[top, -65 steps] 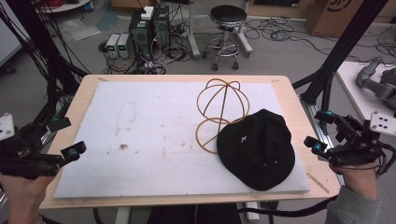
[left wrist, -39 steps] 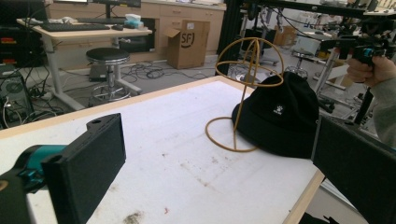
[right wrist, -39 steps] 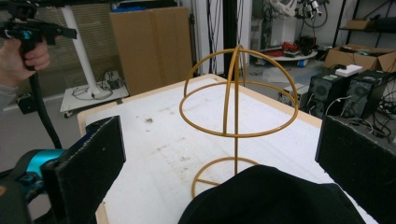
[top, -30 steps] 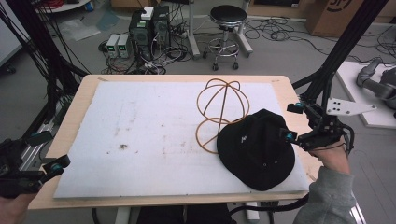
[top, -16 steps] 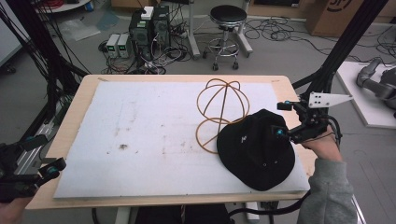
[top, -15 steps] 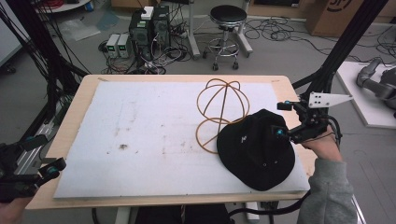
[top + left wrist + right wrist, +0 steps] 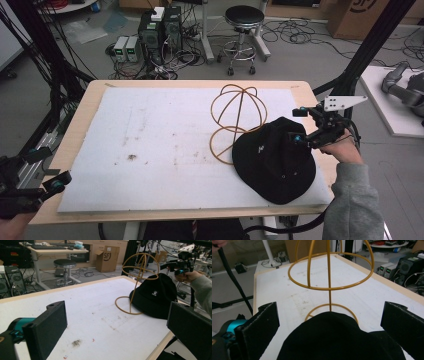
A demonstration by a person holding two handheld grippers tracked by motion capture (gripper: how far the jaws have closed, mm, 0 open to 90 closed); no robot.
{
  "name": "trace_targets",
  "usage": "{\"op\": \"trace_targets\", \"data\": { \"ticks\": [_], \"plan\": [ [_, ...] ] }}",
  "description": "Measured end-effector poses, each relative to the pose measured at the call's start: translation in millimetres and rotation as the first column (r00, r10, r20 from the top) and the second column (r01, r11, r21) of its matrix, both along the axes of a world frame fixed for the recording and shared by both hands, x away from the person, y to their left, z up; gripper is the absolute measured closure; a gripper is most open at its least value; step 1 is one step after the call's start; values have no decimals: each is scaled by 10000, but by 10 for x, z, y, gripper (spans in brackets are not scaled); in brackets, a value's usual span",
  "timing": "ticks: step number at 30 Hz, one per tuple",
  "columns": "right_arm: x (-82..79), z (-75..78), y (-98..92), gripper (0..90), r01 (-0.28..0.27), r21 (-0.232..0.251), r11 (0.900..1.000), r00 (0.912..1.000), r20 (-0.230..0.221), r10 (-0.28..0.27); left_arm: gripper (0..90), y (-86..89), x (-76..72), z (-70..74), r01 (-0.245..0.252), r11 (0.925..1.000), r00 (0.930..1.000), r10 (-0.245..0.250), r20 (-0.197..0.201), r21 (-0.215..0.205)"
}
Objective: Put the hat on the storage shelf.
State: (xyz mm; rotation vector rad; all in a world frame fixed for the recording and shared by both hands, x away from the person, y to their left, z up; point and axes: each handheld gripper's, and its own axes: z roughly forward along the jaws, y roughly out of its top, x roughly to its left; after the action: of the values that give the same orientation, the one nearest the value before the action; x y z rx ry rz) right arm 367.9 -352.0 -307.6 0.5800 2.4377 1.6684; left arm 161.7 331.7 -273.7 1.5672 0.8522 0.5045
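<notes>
A black bucket hat point(image 7: 274, 161) lies on the white mat at the right, its edge over the base ring of a yellow wire hat stand point(image 7: 238, 107). My right gripper point(image 7: 298, 125) hovers open at the hat's right rim, jaws wide, nothing between them. In the right gripper view the hat point(image 7: 339, 338) lies between and below the jaws, with the wire stand point(image 7: 329, 270) just beyond. My left gripper point(image 7: 47, 167) is open off the table's front left corner. The left gripper view shows the hat point(image 7: 153, 296) and stand point(image 7: 137, 272) far across the mat.
A white mat point(image 7: 165, 145) covers the wooden table point(image 7: 87, 107). Black frame posts point(image 7: 370, 45) rise at both sides. Computer towers point(image 7: 160, 25), a stool point(image 7: 245, 20) and cables sit on the floor behind. A side table point(image 7: 395, 95) stands right.
My right gripper has moved in from the table's right edge to the hat's rim. My left gripper has drawn back and down toward the front left corner. Hat and stand have not moved.
</notes>
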Motion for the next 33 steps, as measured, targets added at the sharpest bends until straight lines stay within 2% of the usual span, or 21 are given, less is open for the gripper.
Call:
{"op": "trace_targets", "data": {
  "ticks": [8,15,23,25,29,33],
  "plan": [
    [100,-86,54,40,151,-517,9985,9994,-301,-167,33,21,-7,-9,-27,10000,10000,27,-33,-13],
    [145,-227,18,71,381,-421,9984,9984,-408,-398,33,18,2,-21,-33,10000,10000,33,-31,-8],
    [107,-303,-75,298,591,-220,9980,9982,61,-590,34,-11,19,-39,-35,10000,10000,35,-79,76],
    [97,-325,-85,361,536,-213,9983,9986,28,-535,33,-13,20,-41,-29,10000,10000,29,-85,79],
    [75,-351,-89,514,594,-638,9962,9977,358,-572,33,-9,24,-45,-39,10000,9999,40,-101,76],
    [48,-335,-86,671,419,-749,9963,9970,683,-368,33,-8,29,-50,-51,10000,9999,52,-129,72]
  ]
}}
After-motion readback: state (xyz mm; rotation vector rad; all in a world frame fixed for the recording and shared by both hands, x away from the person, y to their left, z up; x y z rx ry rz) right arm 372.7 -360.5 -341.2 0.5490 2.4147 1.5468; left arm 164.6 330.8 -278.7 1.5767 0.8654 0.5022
